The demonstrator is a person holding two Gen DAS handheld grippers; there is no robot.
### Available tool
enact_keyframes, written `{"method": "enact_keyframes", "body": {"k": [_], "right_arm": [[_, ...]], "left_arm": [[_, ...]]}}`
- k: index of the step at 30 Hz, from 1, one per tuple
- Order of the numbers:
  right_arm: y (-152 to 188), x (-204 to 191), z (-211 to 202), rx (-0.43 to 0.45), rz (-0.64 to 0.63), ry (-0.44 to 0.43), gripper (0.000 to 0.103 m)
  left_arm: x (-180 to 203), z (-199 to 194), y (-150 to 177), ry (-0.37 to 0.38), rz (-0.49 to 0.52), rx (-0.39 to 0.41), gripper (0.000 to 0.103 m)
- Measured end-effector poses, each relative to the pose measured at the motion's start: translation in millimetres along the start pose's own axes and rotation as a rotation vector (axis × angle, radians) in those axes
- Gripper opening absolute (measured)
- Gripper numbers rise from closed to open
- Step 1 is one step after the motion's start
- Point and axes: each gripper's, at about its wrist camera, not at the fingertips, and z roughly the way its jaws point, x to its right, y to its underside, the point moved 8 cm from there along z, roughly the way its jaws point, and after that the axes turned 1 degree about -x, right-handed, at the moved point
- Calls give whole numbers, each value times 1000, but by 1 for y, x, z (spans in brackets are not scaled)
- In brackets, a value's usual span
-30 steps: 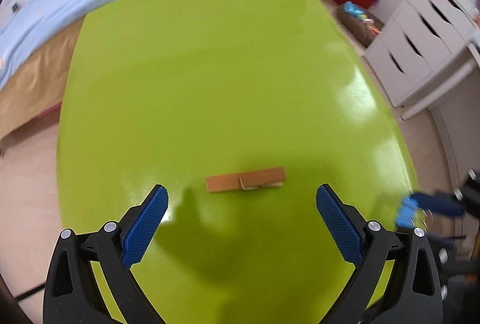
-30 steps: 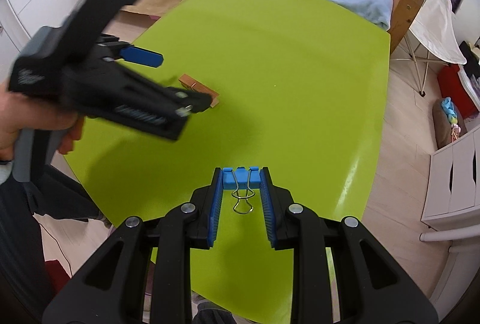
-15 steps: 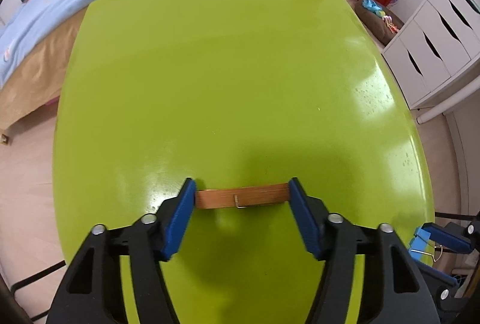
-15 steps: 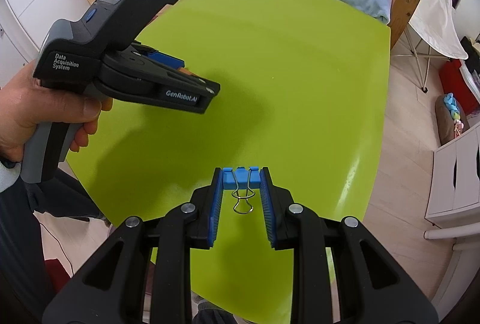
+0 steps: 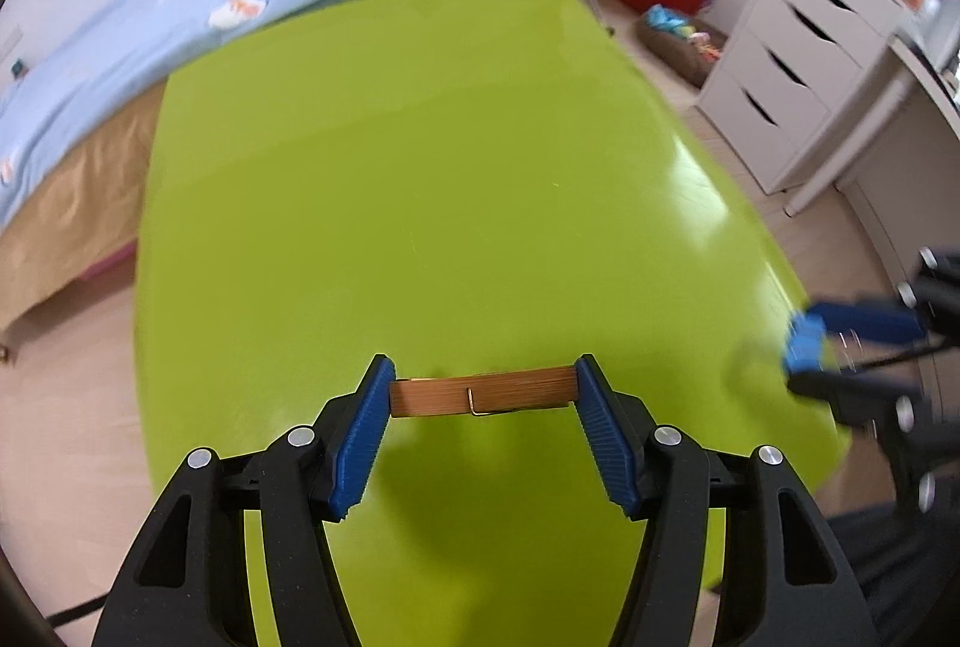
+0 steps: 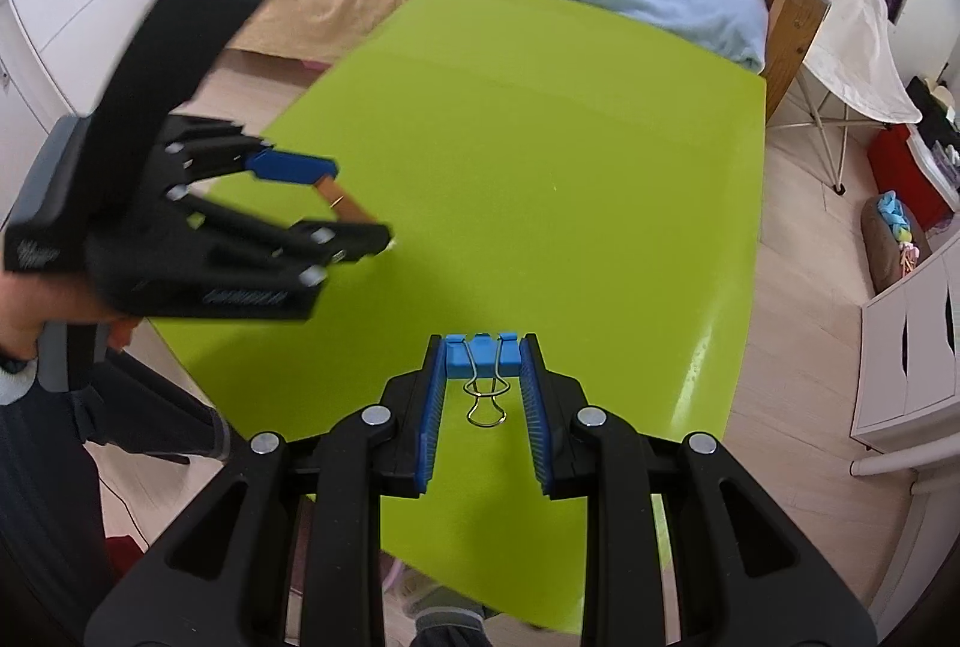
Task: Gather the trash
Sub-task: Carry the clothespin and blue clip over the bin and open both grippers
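One green table [image 5: 420,227]. Two grippers. Left gripper [image 5: 483,395] clenched on one wooden clothespin [image 5: 480,394], gripped end to end, long axis crosswise between the pads, held above the table's near edge. Right gripper [image 6: 482,365] clamped on one blue binder clip [image 6: 482,354], wire handles pointing back toward the camera.

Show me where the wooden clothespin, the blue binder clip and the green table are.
wooden clothespin [image 5: 483,394], left wrist view, middle of its wooden side.
blue binder clip [image 6: 482,354], right wrist view, its blue body.
green table [image 5: 420,179], left wrist view, bare top.
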Motion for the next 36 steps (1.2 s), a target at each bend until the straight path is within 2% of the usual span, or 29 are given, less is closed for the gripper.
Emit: {"method": "enact_keyframes", "body": {"k": [8, 15, 24, 30, 36], "right_arm": [[13, -29, -40, 73, -14, 23, 24], [29, -57, -73, 137, -17, 9, 24], [67, -94, -104, 183, -24, -21, 24], [100, -119, -97, 142, -32, -64, 24], [121, -134, -89, 107, -29, -117, 24]], "left_arm": [[12, -82, 38, 38, 96, 149, 60], [28, -131, 75, 72, 135, 228, 60], [39, -149, 123, 89, 143, 241, 60], [38, -150, 154, 95, 127, 218, 60], [36, -155, 167, 104, 115, 212, 60]]}}
